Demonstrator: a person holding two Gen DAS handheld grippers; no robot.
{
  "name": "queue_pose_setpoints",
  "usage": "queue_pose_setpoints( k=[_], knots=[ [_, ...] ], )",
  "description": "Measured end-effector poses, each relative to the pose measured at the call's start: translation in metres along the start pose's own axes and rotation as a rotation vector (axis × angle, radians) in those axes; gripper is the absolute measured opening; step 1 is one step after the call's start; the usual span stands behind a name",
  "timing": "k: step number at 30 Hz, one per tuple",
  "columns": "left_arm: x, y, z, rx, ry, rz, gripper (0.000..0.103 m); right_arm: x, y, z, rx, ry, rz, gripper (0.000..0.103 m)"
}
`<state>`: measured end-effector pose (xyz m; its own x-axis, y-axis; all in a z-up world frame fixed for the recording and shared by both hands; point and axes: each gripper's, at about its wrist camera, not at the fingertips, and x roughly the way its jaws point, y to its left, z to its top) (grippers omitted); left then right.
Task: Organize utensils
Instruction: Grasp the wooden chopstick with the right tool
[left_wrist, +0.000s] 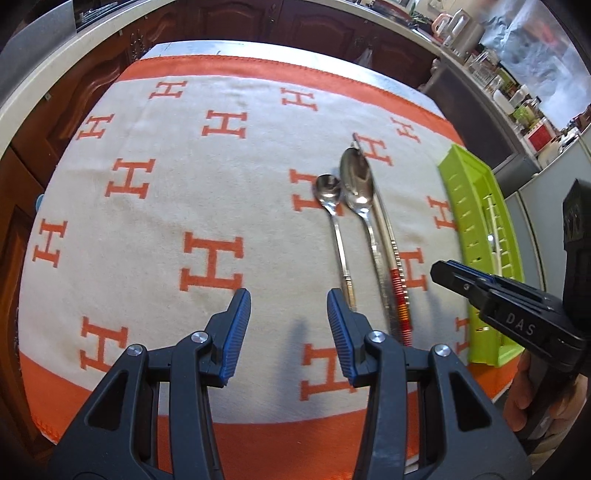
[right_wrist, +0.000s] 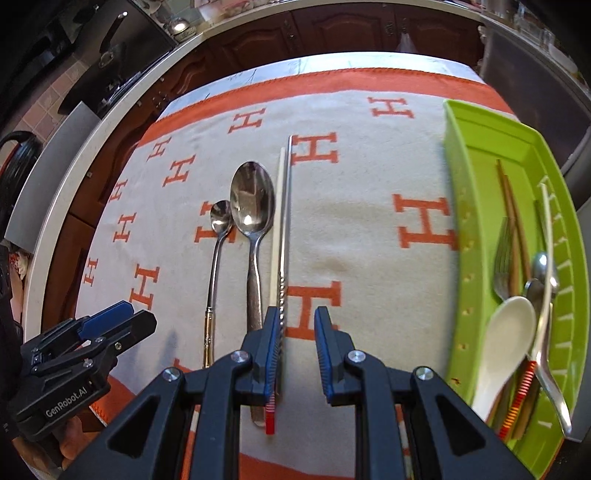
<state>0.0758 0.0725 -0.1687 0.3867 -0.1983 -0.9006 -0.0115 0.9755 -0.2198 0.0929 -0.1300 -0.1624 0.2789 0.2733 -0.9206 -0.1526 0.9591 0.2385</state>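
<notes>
Black left gripper (left_wrist: 289, 332) and right gripper (right_wrist: 296, 350), ribbed blue jaws, silver screws.

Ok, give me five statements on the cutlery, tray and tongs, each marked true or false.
1. Two metal spoons lie on the cloth, small spoon left of the large spoon. True.
2. The green tray is empty. False: it holds a fork, a white spoon and more.
3. Two chopsticks lie right of the large spoon. True.
4. The left tongs grip a spoon. False: nothing is between them.
5. The cloth is plain blue. False: cream with orange H letters.
</notes>
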Motion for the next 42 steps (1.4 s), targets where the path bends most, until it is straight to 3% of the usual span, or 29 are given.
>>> queue_pose_setpoints(
  k=[10,17,22,23,25,35,42],
  knots=[
    [0.023,0.013,0.003,-0.033,0.056,0.013,0.040,0.011,0.005,0.005,-0.055,-0.009,-0.049,0.019],
    [0.027,0.010,0.004,-0.018,0.061,0.003,0.040,0.020,0.026,0.008,-0.181,-0.027,-0.179,0.019],
    [0.026,0.005,0.003,-0.002,0.054,0.002,0.040,0.022,0.025,0.015,-0.199,-0.074,-0.180,0.019],
    [0.025,0.003,0.003,0.001,0.053,0.003,0.040,0.022,0.024,0.015,-0.199,-0.078,-0.177,0.018],
    [0.024,0.002,0.004,0.005,0.052,0.006,0.040,0.022,0.022,0.016,-0.197,-0.081,-0.185,0.006],
    [0.014,-0.022,0.014,0.052,0.032,-0.017,0.040,-0.005,-0.019,0.004,0.013,-0.088,-0.015,0.006],
    [0.021,-0.055,0.042,0.060,0.040,-0.149,0.040,-0.042,-0.046,-0.008,0.118,-0.144,0.082,0.006]
  ],
)
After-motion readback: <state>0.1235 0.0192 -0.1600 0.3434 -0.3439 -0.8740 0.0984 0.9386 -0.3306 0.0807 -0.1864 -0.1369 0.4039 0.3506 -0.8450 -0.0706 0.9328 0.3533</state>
